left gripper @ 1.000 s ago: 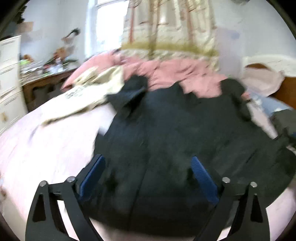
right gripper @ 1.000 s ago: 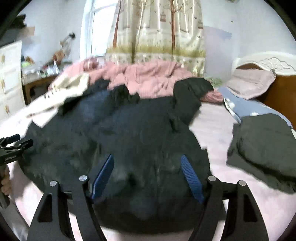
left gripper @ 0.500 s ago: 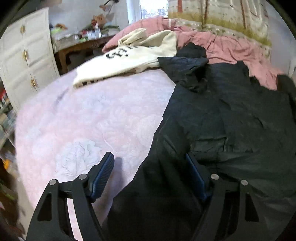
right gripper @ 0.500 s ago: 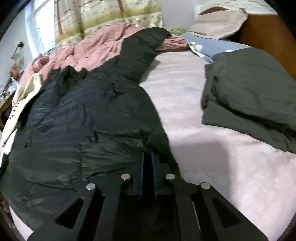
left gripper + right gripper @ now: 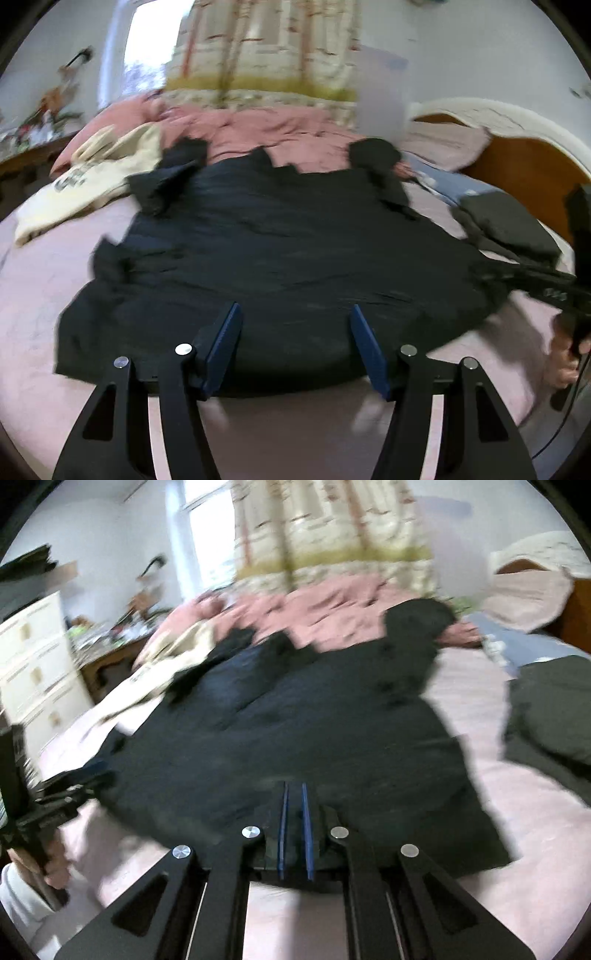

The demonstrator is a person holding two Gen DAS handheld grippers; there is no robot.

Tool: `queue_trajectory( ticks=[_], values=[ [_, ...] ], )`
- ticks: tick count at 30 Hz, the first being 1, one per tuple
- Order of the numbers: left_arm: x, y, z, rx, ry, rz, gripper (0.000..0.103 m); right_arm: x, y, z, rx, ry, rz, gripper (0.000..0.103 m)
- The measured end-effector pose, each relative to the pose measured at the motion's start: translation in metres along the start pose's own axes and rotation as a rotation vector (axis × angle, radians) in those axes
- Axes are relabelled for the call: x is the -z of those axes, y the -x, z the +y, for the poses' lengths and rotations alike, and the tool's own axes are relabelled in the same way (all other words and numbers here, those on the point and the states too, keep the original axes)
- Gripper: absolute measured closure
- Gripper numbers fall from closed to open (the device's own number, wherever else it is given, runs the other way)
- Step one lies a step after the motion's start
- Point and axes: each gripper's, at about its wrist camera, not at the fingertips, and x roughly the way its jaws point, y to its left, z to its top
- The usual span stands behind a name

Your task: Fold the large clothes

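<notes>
My big black coat (image 5: pixel 295 258) lies spread flat on the pink bed (image 5: pixel 37 295), sleeves at the far end. My right gripper (image 5: pixel 294 830) is pressed together on the near hem. My left gripper (image 5: pixel 295 347) is spread wide over the near hem, holding nothing. I think I am getting ready to fold. Next my left one must pinch the hem too.

Lived-in home bedroom. Bed (image 5: pixel 44 280) with pale pink sheet, rumpled pink duvet (image 5: pixel 258 129), pillow (image 5: pixel 528 598) against a wooden headboard (image 5: pixel 532 166); patterned curtain (image 5: pixel 266 55) at a bright window (image 5: pixel 207 528). White chest of drawers (image 5: pixel 37 664) and a cluttered wooden side table (image 5: pixel 107 657) along the left wall.
</notes>
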Motion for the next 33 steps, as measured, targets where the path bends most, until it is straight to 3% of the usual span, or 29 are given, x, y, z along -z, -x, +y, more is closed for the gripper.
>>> queue_trajectory(
  ticks=[3, 6, 10, 13, 15, 18, 21, 23, 27, 33],
  values=[
    [-0.002, -0.002, -0.022, 0.030, -0.047, -0.028, 0.043, 0.002, -0.009, 0.024, -0.069, 0.020, -0.006, 0.095],
    [-0.001, -0.011, -0.029, 0.021, -0.043, 0.005, 0.043, 0.005, -0.019, 0.039, -0.074, 0.050, 0.011, 0.095],
    [0.006, -0.033, -0.030, -0.088, -0.062, 0.116, 0.042, 0.020, -0.044, 0.042, -0.020, 0.070, 0.100, 0.095],
    [0.010, -0.032, -0.019, -0.175, -0.037, 0.125, 0.042, 0.025, -0.043, 0.031, 0.034, 0.055, 0.116, 0.095],
    [0.007, -0.025, 0.003, -0.246, 0.032, 0.121, 0.043, 0.024, -0.035, 0.011, 0.094, 0.008, 0.120, 0.095],
    [0.005, -0.020, 0.043, -0.318, 0.143, 0.138, 0.059, 0.020, -0.021, -0.034, 0.201, -0.096, 0.106, 0.095],
    [0.010, -0.013, 0.075, -0.408, 0.215, 0.160, 0.057, 0.019, -0.006, -0.071, 0.240, -0.207, 0.091, 0.099],
    [0.012, -0.004, 0.081, -0.455, 0.227, 0.157, 0.057, 0.020, 0.002, -0.094, 0.311, -0.267, 0.088, 0.099],
    [0.017, -0.004, 0.086, -0.545, 0.204, 0.185, 0.058, 0.022, 0.004, -0.125, 0.239, -0.376, 0.126, 0.099],
    [0.020, -0.007, 0.099, -0.573, 0.221, 0.225, 0.051, 0.023, 0.000, -0.110, 0.326, -0.284, 0.147, 0.099]
  ],
)
